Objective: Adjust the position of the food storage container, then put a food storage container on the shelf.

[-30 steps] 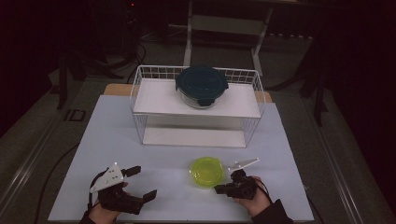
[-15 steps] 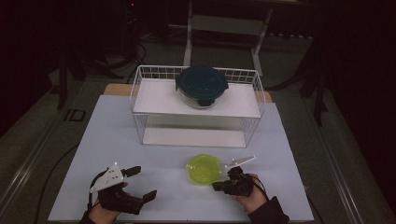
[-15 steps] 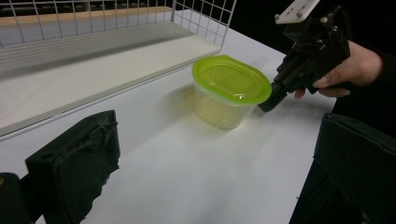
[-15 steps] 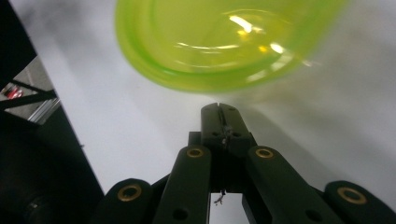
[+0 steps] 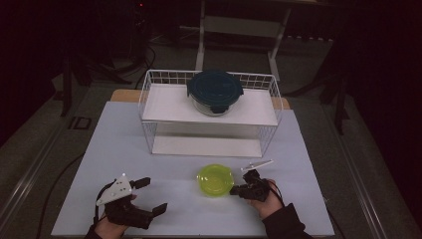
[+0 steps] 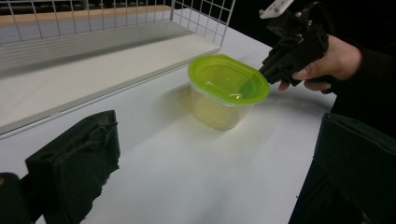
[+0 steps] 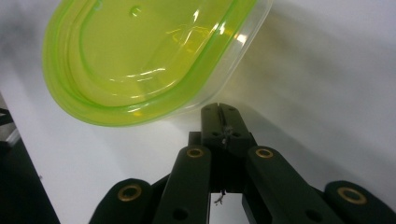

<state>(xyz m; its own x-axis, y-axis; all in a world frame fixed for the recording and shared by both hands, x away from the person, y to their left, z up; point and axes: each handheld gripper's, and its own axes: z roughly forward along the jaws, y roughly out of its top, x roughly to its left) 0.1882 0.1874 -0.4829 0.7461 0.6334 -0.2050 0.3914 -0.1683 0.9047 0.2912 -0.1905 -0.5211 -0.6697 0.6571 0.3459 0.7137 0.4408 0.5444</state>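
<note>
Right gripper (image 5: 238,189), fingers pressed together, is nudging green-lidded tub (image 5: 215,179) sideways along counter (image 5: 149,164); left gripper (image 5: 149,196), fingers spread, is waiting nearby, probably to receive it.

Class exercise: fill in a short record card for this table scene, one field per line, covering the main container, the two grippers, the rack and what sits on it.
Main item: green-lidded container, upright on the white table, lid on
Right gripper: fingers shut together, tip at the container's rim on its right side
Left gripper: fingers open, nothing between them, apart from the container
Wire rack: at the far side of the table, two white shelves
On the top shelf: round glass container with dark blue lid
</note>
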